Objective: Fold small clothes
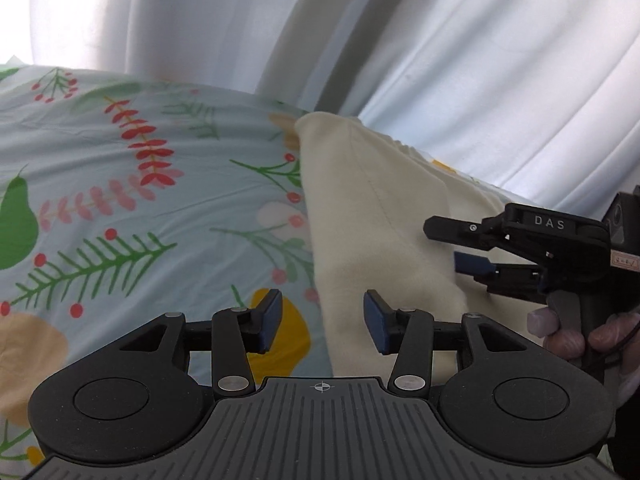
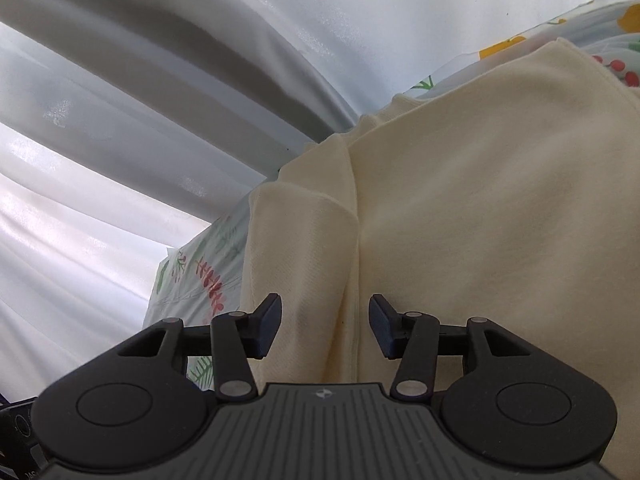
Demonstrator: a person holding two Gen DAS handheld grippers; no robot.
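Observation:
A cream garment (image 1: pixel 380 208) lies on a floral bedsheet (image 1: pixel 140 200), running from the far bed edge toward me. My left gripper (image 1: pixel 323 312) is open just above the garment's left edge, and its pads press on nothing. In the left wrist view my right gripper (image 1: pixel 444 244) comes in from the right, open over the cream cloth, with a person's hand (image 1: pixel 568 336) on its handle. In the right wrist view the right gripper (image 2: pixel 325 312) stands open over the garment (image 2: pixel 480 200), above a seam beside a folded flap (image 2: pixel 296 240); nothing is pinched.
White curtains (image 1: pixel 480 60) hang close behind the bed's far edge and fill the left of the right wrist view (image 2: pixel 160 100). The patterned sheet (image 2: pixel 208 276) shows bare to the left of the garment, where the bed edge drops off.

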